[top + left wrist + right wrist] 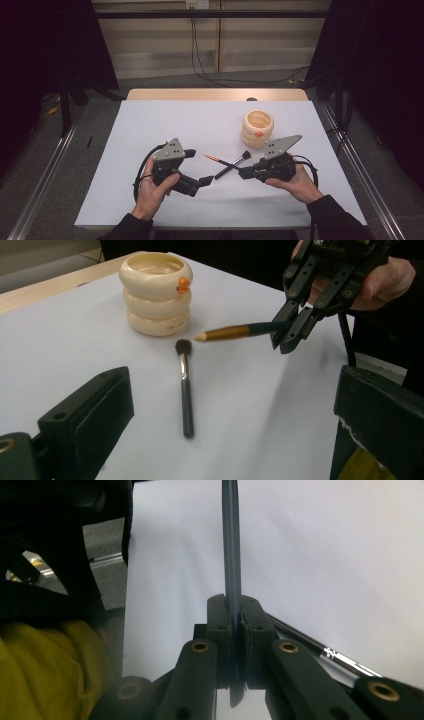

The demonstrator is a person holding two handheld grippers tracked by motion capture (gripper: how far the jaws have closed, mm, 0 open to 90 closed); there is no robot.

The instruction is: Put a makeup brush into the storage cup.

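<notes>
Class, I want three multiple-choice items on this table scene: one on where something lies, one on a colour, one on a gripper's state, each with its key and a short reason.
1. Where does the makeup brush lie?
A. Inside the holder
B. Flat on the white table
C. Between the left gripper's fingers

2. What colour is the small knob on the ringed holder?
A. Orange
B. Green
C. Blue

3. What is the right gripper doing?
A. Standing open above the table
B. Shut on the pencil
C. Shut on the holder's rim

Key:
1 B: in the left gripper view the brush rests on the white table, apart from the holder and both grippers.
2 A: an orange knob sits near the holder's top ring.
3 B: its fingers press together on the dark end of the pencil, which hangs clear of the table.
</notes>
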